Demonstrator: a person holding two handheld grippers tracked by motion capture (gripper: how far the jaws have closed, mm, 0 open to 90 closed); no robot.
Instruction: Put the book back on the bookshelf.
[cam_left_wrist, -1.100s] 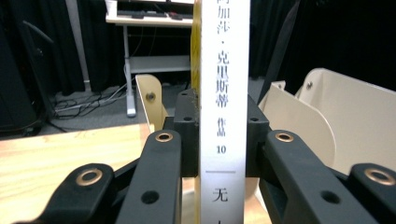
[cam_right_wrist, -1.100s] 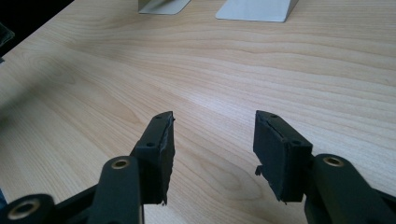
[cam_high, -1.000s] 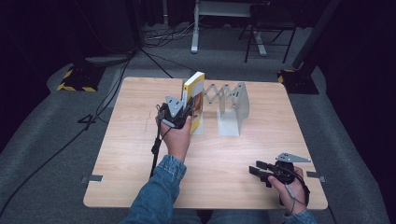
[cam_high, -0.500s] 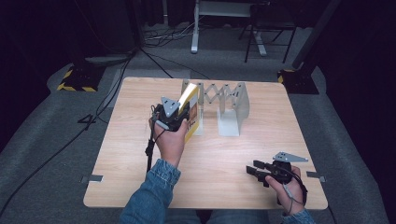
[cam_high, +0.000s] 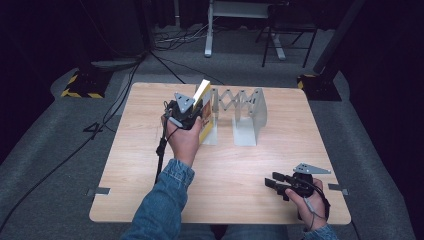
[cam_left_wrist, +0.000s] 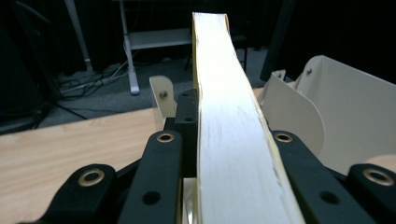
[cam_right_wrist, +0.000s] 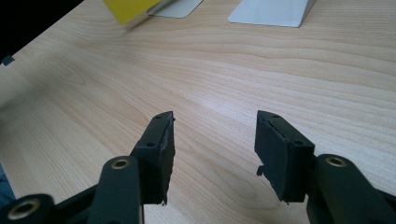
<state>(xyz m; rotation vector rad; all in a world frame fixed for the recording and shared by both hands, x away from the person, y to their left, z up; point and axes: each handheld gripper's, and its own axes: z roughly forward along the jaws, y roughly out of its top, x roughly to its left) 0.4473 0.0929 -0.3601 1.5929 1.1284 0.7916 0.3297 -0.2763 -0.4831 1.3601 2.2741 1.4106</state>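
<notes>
Book (cam_left_wrist: 233, 140) sits pinched between left claw (cam_left_wrist: 224, 154) jaws, page edge up.

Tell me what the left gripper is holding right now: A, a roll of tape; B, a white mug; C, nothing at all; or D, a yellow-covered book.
D: the left gripper has its jaws shut on the yellow-covered book, whose pale page edge runs up between them beside the bookend rack.

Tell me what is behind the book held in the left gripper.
Behind the book stands the white expandable rack; the book and left gripper cover its left end plate's lower part.
</notes>
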